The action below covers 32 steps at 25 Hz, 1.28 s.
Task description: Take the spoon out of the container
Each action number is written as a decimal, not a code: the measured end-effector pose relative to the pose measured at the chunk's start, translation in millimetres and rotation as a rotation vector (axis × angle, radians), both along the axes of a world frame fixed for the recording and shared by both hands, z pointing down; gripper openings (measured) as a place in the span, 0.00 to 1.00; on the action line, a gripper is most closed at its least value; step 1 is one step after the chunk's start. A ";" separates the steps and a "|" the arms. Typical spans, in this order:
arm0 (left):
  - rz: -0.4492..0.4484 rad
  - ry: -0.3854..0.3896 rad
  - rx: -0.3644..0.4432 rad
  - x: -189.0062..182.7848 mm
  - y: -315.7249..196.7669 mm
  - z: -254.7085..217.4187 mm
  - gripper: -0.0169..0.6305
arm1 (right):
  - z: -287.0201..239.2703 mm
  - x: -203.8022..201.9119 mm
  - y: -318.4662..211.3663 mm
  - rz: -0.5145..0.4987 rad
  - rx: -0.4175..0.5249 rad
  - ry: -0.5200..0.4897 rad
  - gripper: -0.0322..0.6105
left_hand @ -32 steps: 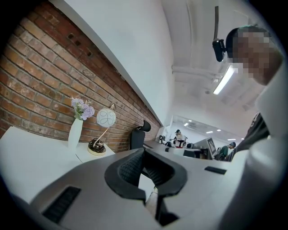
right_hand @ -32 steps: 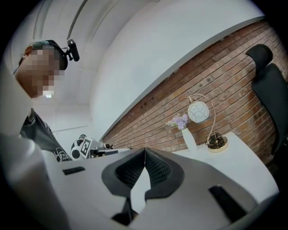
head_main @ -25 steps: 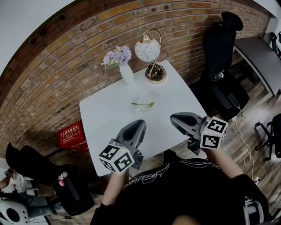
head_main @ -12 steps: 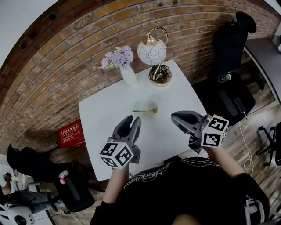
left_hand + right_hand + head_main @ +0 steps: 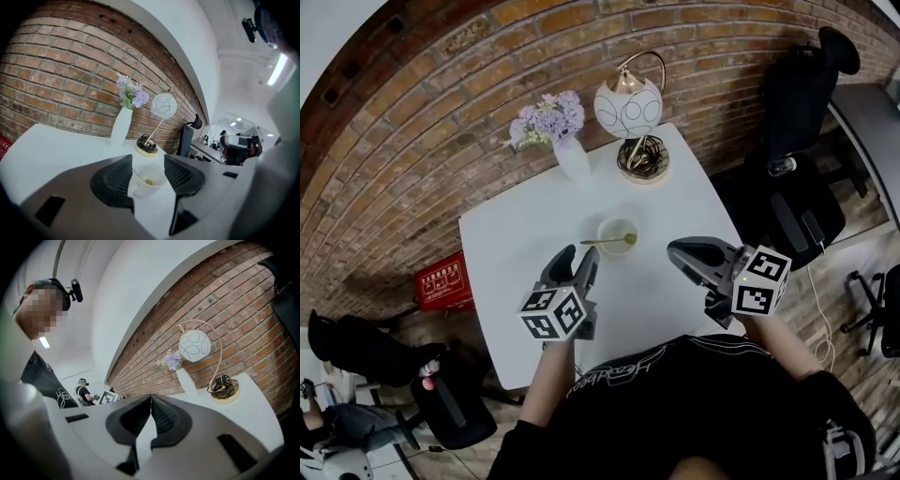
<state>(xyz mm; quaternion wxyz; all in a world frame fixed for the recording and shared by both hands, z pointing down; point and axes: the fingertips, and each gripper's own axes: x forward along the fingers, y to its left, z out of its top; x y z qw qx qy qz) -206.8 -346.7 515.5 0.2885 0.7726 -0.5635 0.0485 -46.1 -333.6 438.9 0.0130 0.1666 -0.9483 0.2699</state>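
A small white container (image 5: 617,228) stands in the middle of the white table (image 5: 511,246). A gold spoon (image 5: 604,242) lies in it, bowl inside and handle sticking out to the left. My left gripper (image 5: 574,264) hovers just short of the container, its jaws opening with nothing between them. In the left gripper view the container (image 5: 149,182) and the spoon (image 5: 140,176) show in the gap ahead of the left gripper (image 5: 147,167). My right gripper (image 5: 687,253) hangs at the table's right front, shut and empty. The right gripper view shows the right gripper (image 5: 151,403) with its pads together.
A white vase of purple flowers (image 5: 565,148) and a globe lamp on a gold base (image 5: 639,131) stand at the table's far side. A black office chair (image 5: 792,122) is to the right. A red crate (image 5: 441,281) sits on the floor to the left.
The left gripper's jaws have gone from shut to wide apart, and the gripper has moved a little nearer the container. The right gripper has stayed in place.
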 end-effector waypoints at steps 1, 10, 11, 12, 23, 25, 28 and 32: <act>-0.008 -0.001 -0.015 -1.6 -2.4 6.2 0.32 | 1.8 0.1 -1.6 0.000 -0.004 0.003 0.05; -0.064 0.037 -0.126 -11.6 -22.2 53.3 0.28 | 15.1 4.6 -16.4 0.015 -0.033 0.031 0.05; -0.066 0.044 -0.134 -11.6 -23.7 57.2 0.26 | 16.4 5.0 -18.2 0.018 -0.036 0.033 0.05; -0.067 0.052 -0.139 -11.4 -25.0 60.4 0.24 | 17.5 5.2 -19.6 0.020 -0.037 0.034 0.05; -0.096 0.126 -0.131 -7.5 -32.2 61.7 0.06 | 27.7 8.9 -21.0 0.037 -0.063 0.046 0.05; -0.101 0.133 -0.132 -7.0 -32.8 61.2 0.05 | 27.4 9.8 -21.0 0.041 -0.063 0.046 0.05; -0.105 0.142 -0.131 -6.3 -33.0 60.2 0.04 | 27.7 10.4 -19.7 0.044 -0.064 0.044 0.05; -0.101 0.150 -0.122 -2.5 -32.0 57.0 0.04 | 28.5 11.8 -15.6 0.050 -0.068 0.043 0.05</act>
